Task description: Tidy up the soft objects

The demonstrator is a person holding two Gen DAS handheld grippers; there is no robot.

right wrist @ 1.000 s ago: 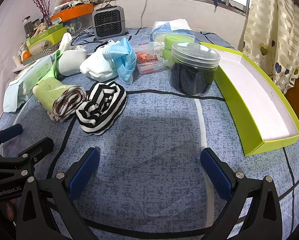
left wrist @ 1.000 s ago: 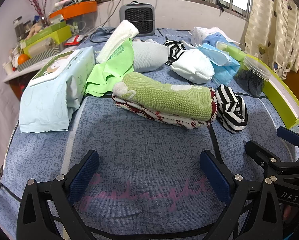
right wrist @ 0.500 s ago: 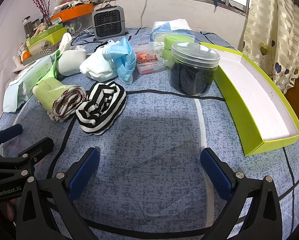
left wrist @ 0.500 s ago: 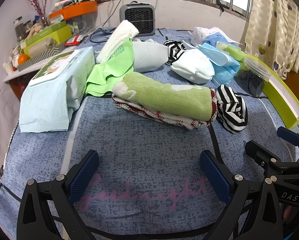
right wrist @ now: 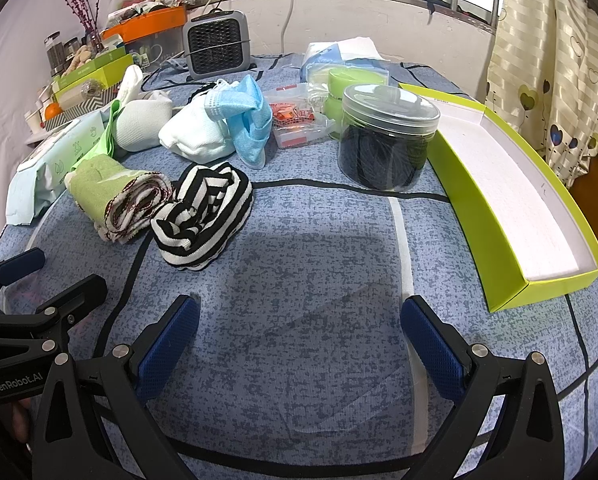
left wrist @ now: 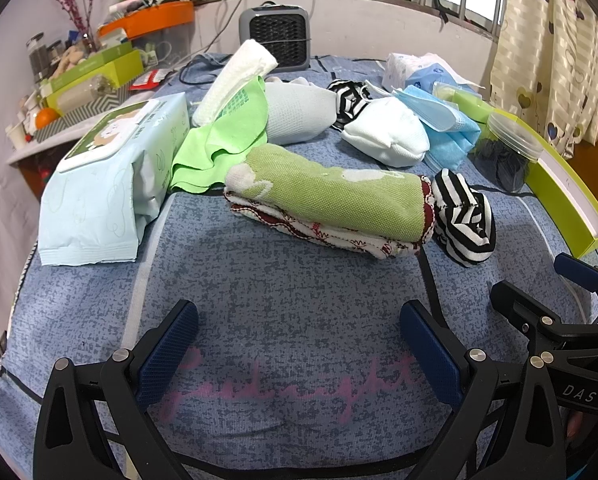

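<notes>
A rolled green towel point(left wrist: 331, 200) point(right wrist: 111, 188) lies on the blue cloth ahead of my left gripper point(left wrist: 299, 320), which is open and empty. A black-and-white striped bundle point(left wrist: 463, 220) point(right wrist: 203, 216) rests against the towel's right end. Behind them lie a white sock bundle point(left wrist: 387, 136) point(right wrist: 195, 136), blue face masks point(left wrist: 443, 120) point(right wrist: 247, 120), a grey-white bundle point(left wrist: 295, 112) and a light green cloth point(left wrist: 219, 140). My right gripper point(right wrist: 299, 320) is open over bare cloth, with a lime-green open box point(right wrist: 515, 200) to its right.
A pack of wet wipes point(left wrist: 107, 176) stands at the left. A clear jar with dark contents point(right wrist: 387, 136) sits beside the box. A small grey heater point(right wrist: 219, 44) stands at the back, with cluttered shelves point(left wrist: 111, 68) at the far left and a curtain point(right wrist: 559, 60) at the right.
</notes>
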